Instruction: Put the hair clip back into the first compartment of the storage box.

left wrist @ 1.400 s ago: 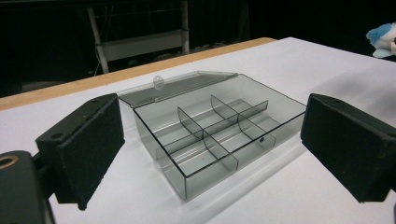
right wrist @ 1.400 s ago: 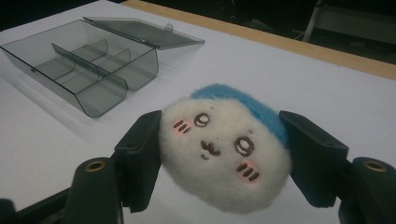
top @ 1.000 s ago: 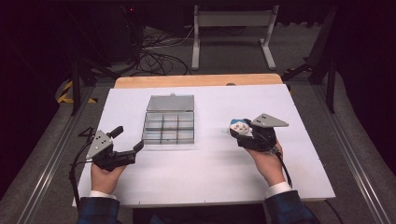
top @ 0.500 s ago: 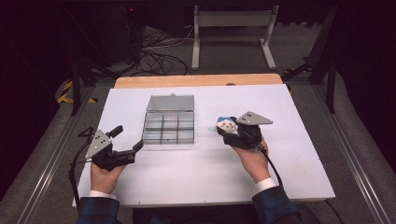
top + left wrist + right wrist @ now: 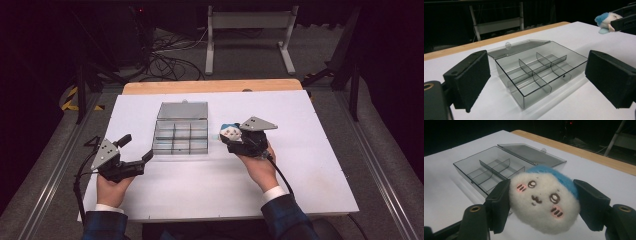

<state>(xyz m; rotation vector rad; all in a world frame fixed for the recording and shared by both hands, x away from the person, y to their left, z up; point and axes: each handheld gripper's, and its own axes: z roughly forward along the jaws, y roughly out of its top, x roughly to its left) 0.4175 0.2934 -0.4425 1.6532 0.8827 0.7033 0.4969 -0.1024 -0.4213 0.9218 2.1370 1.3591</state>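
Beside the box (image 5: 180, 135), right hand-held gripper (image 5: 544, 202) clamps plush toy (image 5: 544, 201).

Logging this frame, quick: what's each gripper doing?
Left gripper: open, holding nothing.
Right gripper: shut on the plush toy.

Plush toy (image 5: 544, 201): fleecy cloth, matt, white face with blue nap on top, stitched features.
Compartment box (image 5: 537, 71): smoke-grey transparent plastic, smooth and glossy, thin dividers and hinged lid of the same material.
Left tongs (image 5: 537, 80): matt black plastic jaws faced with finely textured pads.
Right tongs (image 5: 542, 202): same matt black finish, brass-coloured metal inserts at the jaw bases; grey plate on top, dull sheen.
Tabletop (image 5: 310, 150): smooth matt white sheet; far edge pale wood, low sheen.
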